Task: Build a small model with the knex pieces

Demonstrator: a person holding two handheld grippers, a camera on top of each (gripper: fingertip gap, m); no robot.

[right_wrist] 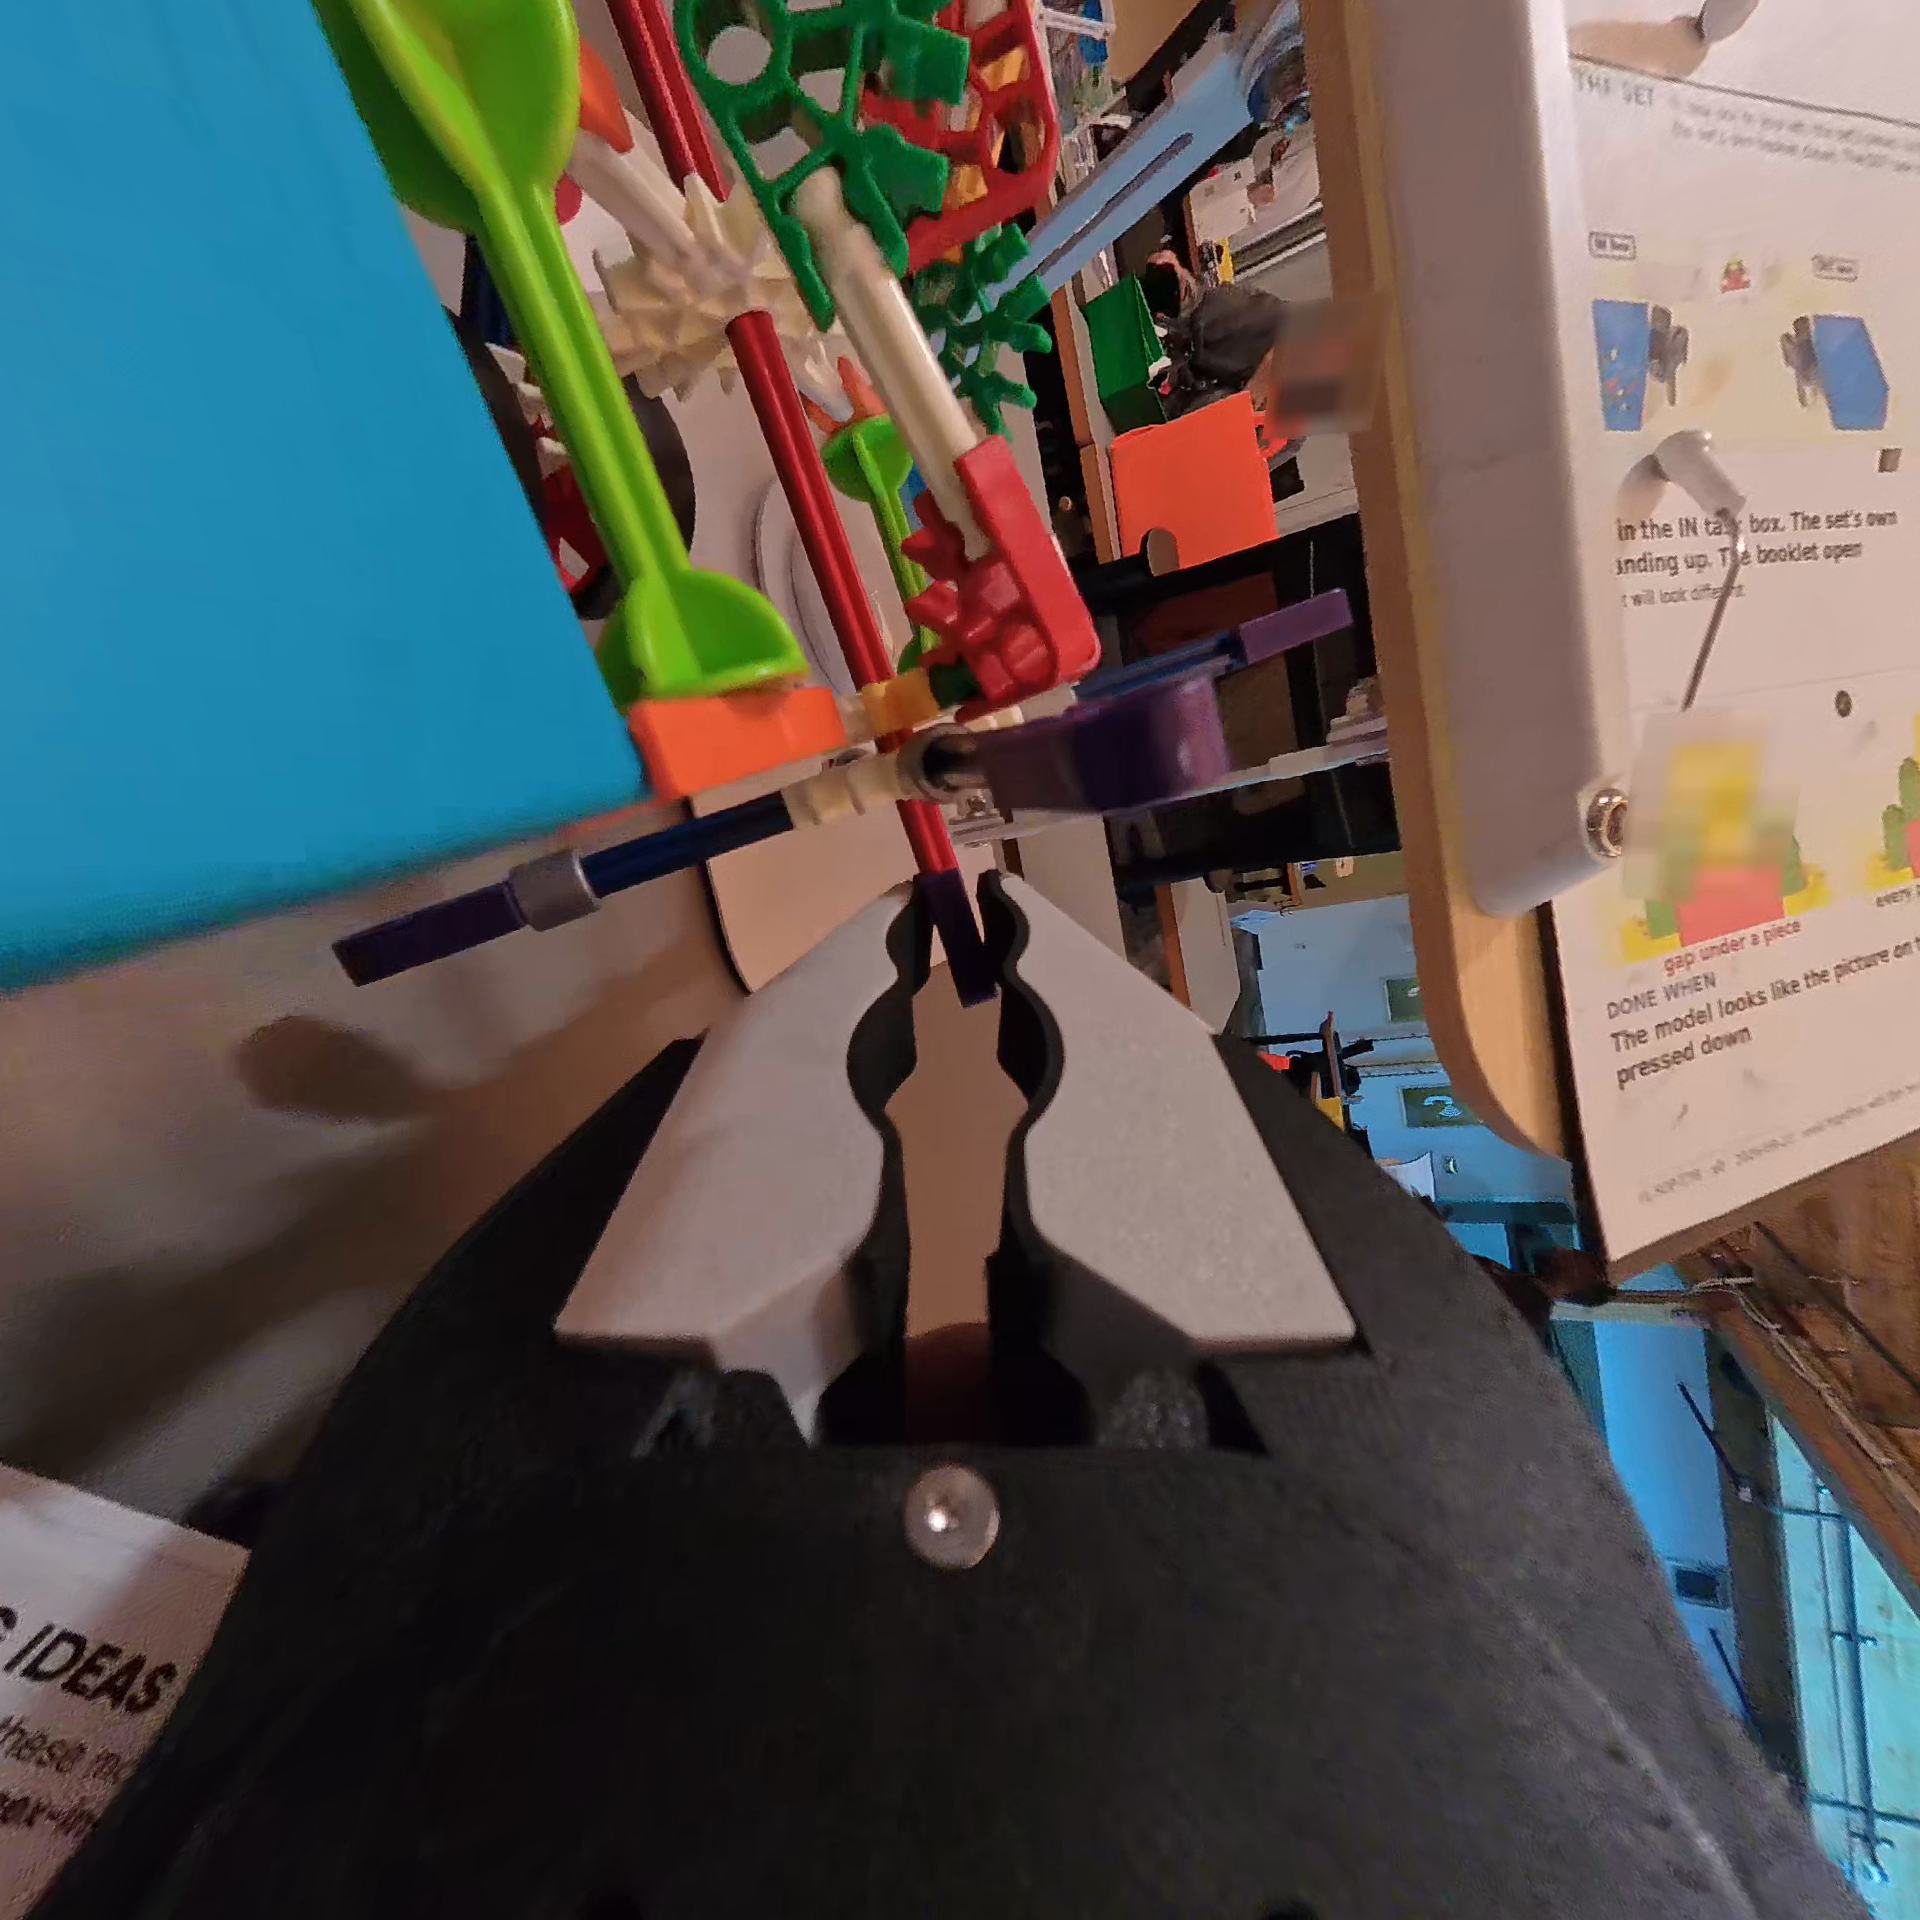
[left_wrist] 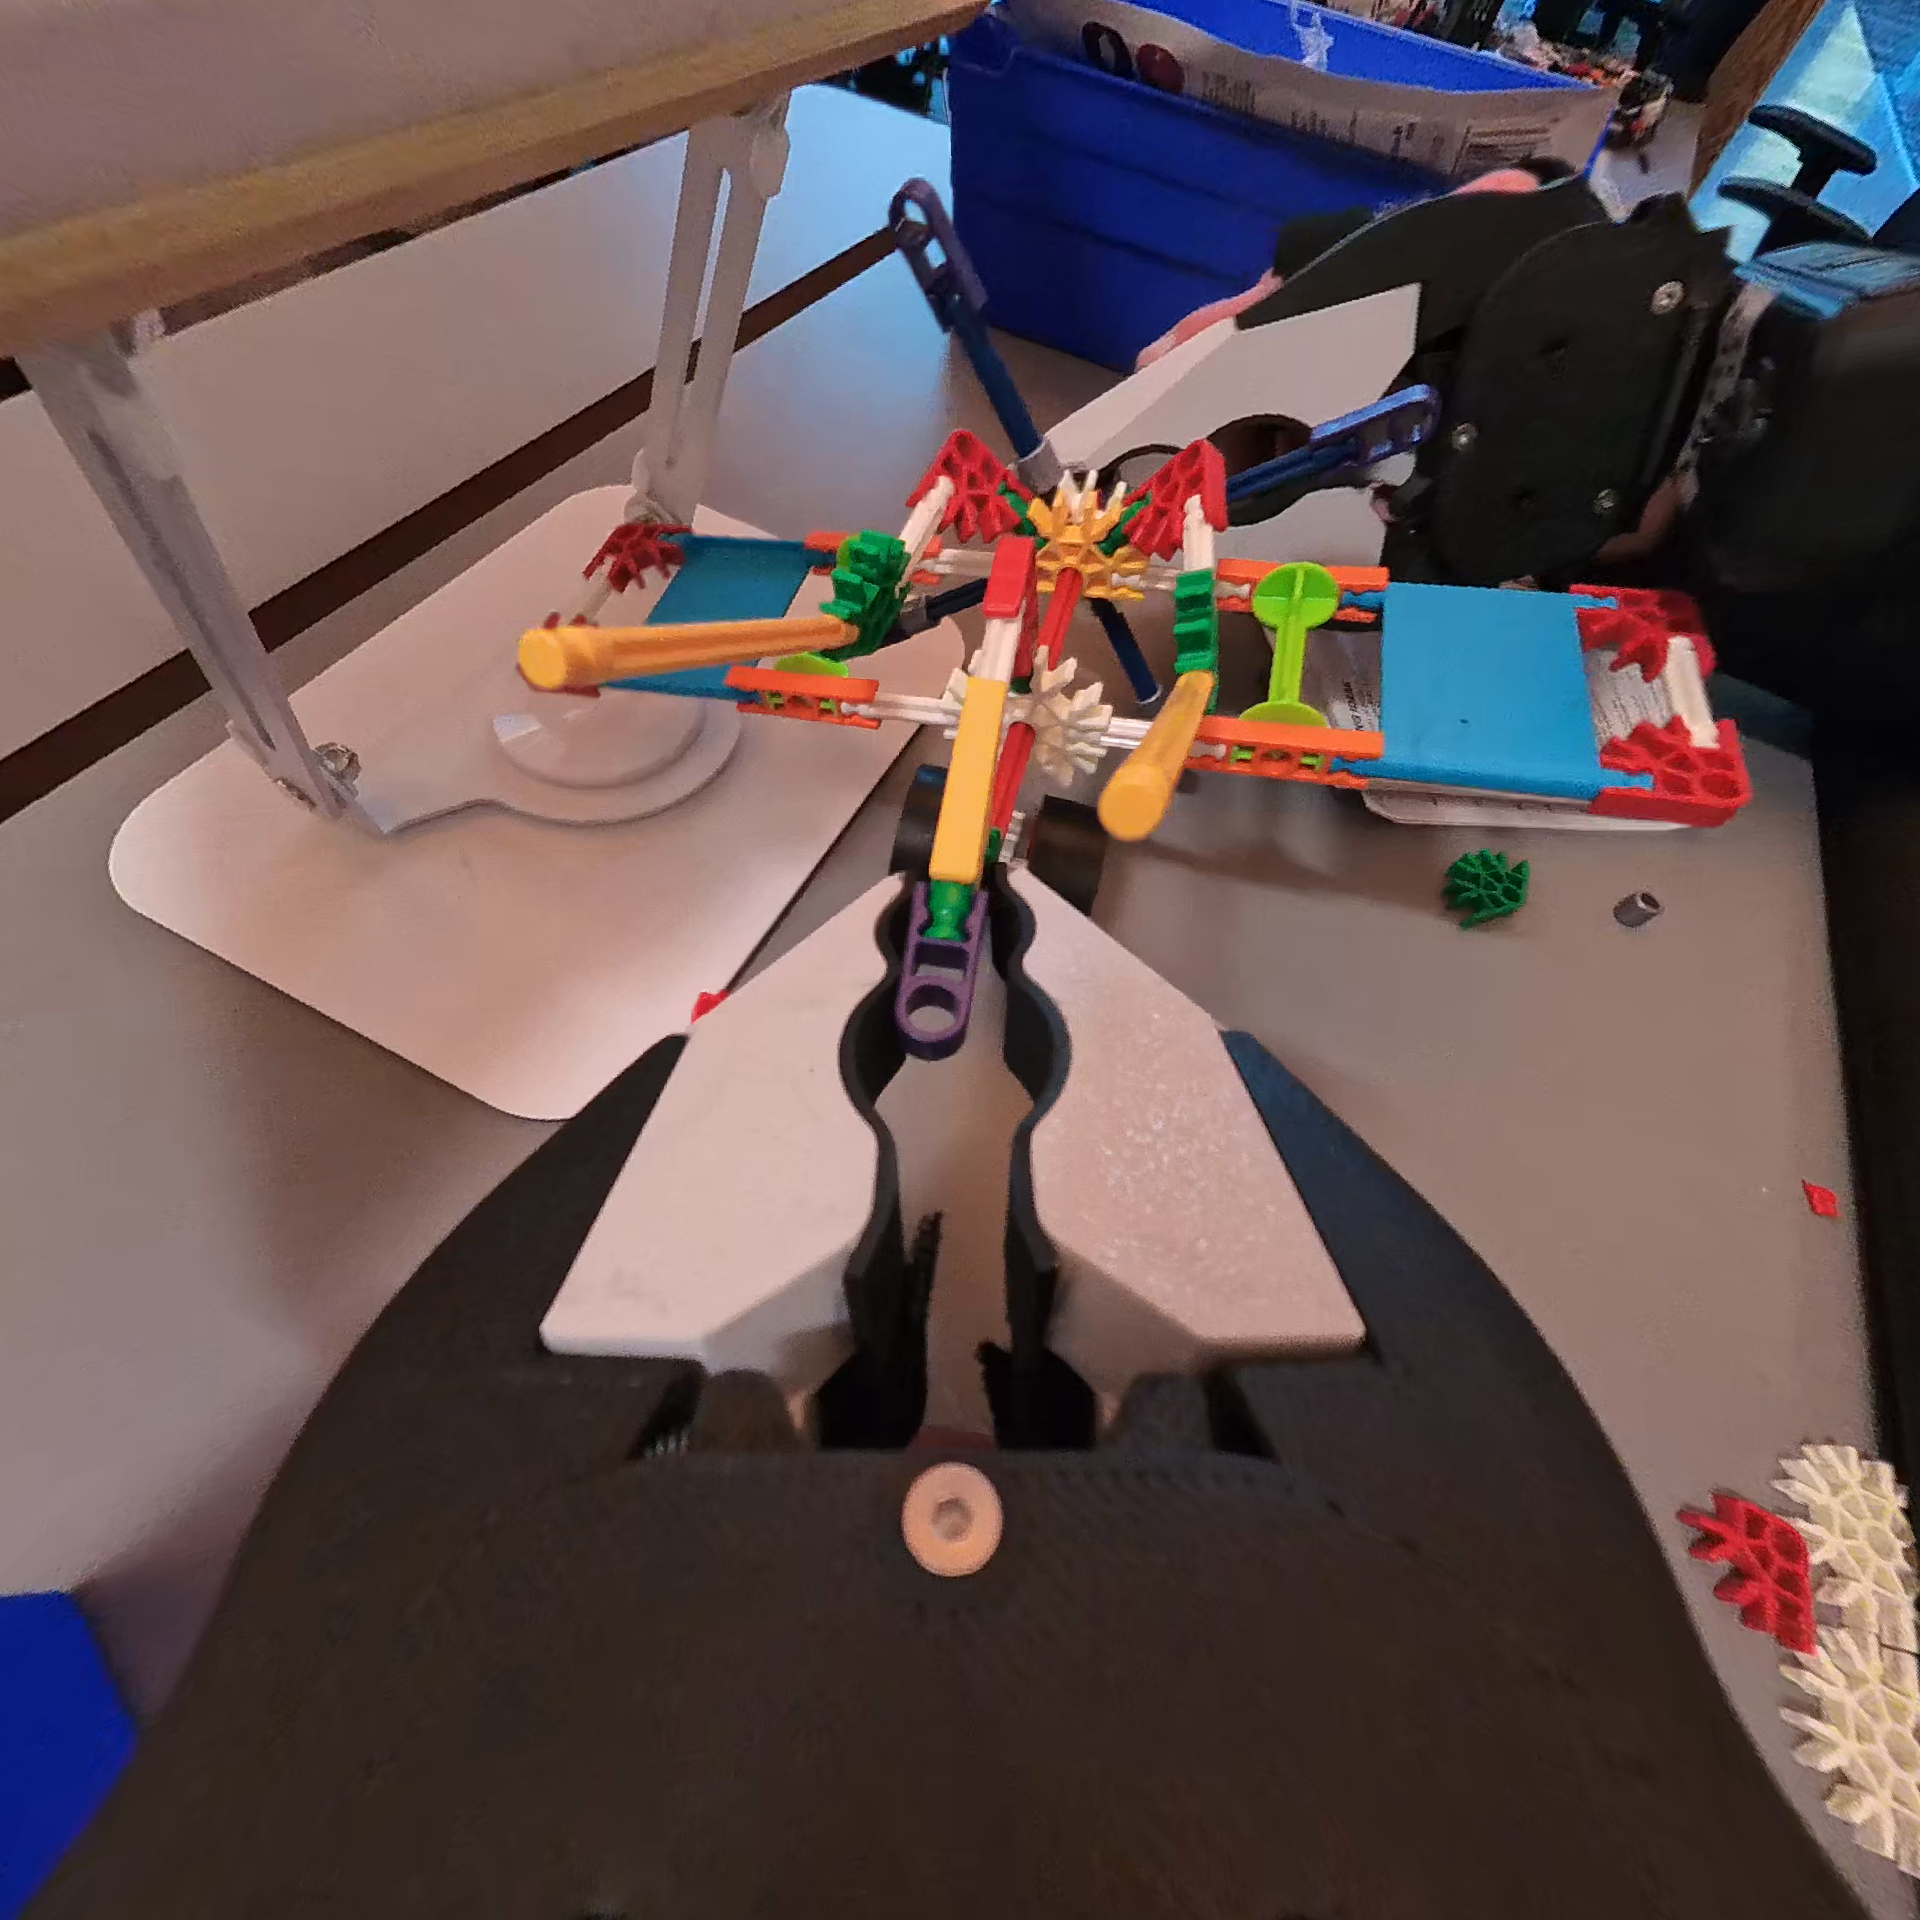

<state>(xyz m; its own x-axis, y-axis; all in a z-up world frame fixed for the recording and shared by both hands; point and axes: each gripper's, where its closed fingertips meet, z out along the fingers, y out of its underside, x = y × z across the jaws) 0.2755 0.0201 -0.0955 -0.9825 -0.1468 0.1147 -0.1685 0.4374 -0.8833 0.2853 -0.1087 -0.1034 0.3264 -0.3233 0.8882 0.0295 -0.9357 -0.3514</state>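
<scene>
Left gripper [left_wrist: 948, 914] clamped on model's [left_wrist: 1081, 623] purple connector [left_wrist: 935, 982], right gripper [right_wrist: 961, 925] pinching its purple rod-end [right_wrist: 961, 951], steadying it above the table [left_wrist: 1455, 1091].

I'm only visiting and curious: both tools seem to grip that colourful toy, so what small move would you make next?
Probably hold steady and ease the model down toward the table. Both the left tool and right tool pinch only thin purple ends, a fragile hold.

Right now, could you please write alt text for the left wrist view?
The left gripper is shut on a purple connector at the end of a colourful toy model held above a grey table. The right gripper grips the model's far side.
</scene>
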